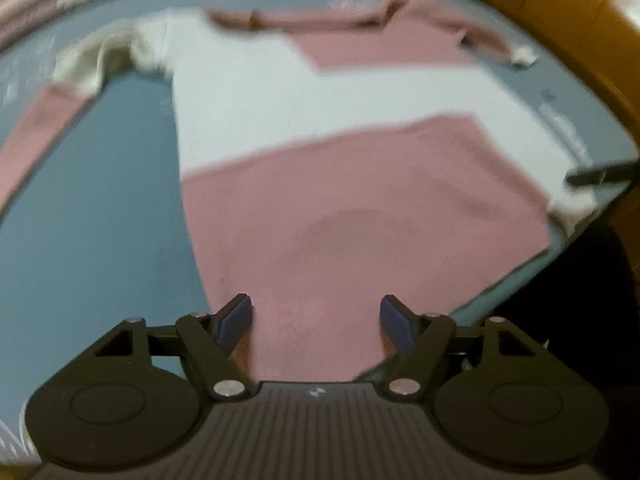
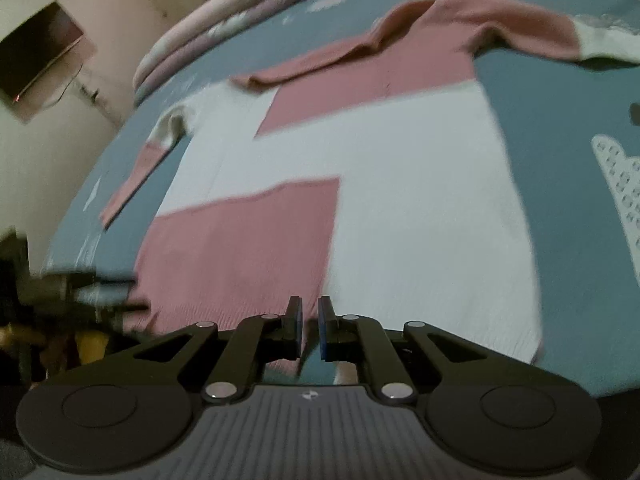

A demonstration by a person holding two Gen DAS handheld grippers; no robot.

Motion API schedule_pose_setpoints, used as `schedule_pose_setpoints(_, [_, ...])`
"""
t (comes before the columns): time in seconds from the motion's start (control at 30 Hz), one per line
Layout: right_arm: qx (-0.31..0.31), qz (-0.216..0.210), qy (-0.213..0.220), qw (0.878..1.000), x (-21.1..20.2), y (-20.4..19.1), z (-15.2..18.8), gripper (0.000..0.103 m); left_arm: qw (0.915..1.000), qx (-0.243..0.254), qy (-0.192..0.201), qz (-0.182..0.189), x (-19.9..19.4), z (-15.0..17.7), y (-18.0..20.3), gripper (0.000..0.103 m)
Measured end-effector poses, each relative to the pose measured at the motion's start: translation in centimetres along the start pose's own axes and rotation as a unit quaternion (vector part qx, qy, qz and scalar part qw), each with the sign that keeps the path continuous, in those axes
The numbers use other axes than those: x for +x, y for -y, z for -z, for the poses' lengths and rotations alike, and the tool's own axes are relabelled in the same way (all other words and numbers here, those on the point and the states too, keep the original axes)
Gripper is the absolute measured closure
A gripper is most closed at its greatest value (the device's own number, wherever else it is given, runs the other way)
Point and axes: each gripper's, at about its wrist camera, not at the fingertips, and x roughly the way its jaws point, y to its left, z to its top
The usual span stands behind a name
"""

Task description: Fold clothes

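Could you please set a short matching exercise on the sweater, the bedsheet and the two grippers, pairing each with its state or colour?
Things:
1. sweater
2. bedsheet
3. left gripper
4. right gripper

States:
A. blue-grey
B. jaws wide apart
C. pink and white blocks
D. jaws nearly together, nothing between them

Pairs: 1-C, 2-A, 3-B, 4-D

The sweater (image 2: 360, 184) is colour-blocked in dusty pink and off-white, with one sleeve (image 2: 136, 176) cream at the shoulder and pink below. The bedsheet (image 2: 560, 152) is grey-blue with white printed shapes, one dotted. The folded blanket (image 2: 224, 24) is pale pink. Both grippers are black with dark blue pads (image 1: 236, 320).
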Motion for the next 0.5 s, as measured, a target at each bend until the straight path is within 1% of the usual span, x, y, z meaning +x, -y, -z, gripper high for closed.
schedule_pose_setpoints(0.07, [-0.001,0.0,0.011,1.0,0.8,0.2,-0.8,0.092,0.9997,0.023,0.0,-0.005,-0.2,0.1,0.6,0.032])
schedule_pose_setpoints(0.1, [-0.006,0.003,0.014,1.0,1.3,0.1,-1.0,0.092,0.9997,0.021,-0.001,-0.008,-0.2,0.2,0.8,0.032])
schedule_pose_setpoints(0.17, [-0.031,0.011,0.006,0.999,2.8,-0.6,-1.5,0.092,0.9997,0.019,-0.004,-0.012,-0.3,0.2,1.0,0.032])
schedule_pose_setpoints(0.27, [-0.073,0.03,-0.03,0.996,4.8,-1.8,-1.2,0.09,0.9997,0.02,-0.007,-0.014,-0.3,0.3,1.3,0.032])
schedule_pose_setpoints(0.3, [-0.086,0.048,-0.044,0.994,5.2,-2.0,-0.8,0.09,0.9996,0.023,-0.007,-0.015,-0.3,0.3,1.3,0.032])
schedule_pose_setpoints(0.37, [-0.109,0.061,-0.043,0.991,4.8,-2.0,-0.2,0.09,0.9994,0.029,-0.009,-0.017,-0.4,0.4,1.4,0.032])
schedule_pose_setpoints(0.4, [-0.104,0.066,-0.048,0.991,4.4,-1.8,-0.1,0.09,0.9994,0.029,-0.011,-0.017,-0.3,0.2,1.3,0.032])
schedule_pose_setpoints(0.43, [-0.1,0.069,-0.046,0.992,3.9,-1.6,-0.1,0.085,0.9993,0.029,-0.012,-0.017,-0.3,0.1,1.2,0.032])
schedule_pose_setpoints(0.5, [-0.093,0.073,-0.042,0.992,2.8,-1.3,-0.1,0.085,0.9995,0.027,-0.008,-0.016,-0.7,-0.3,1.3,0.032])
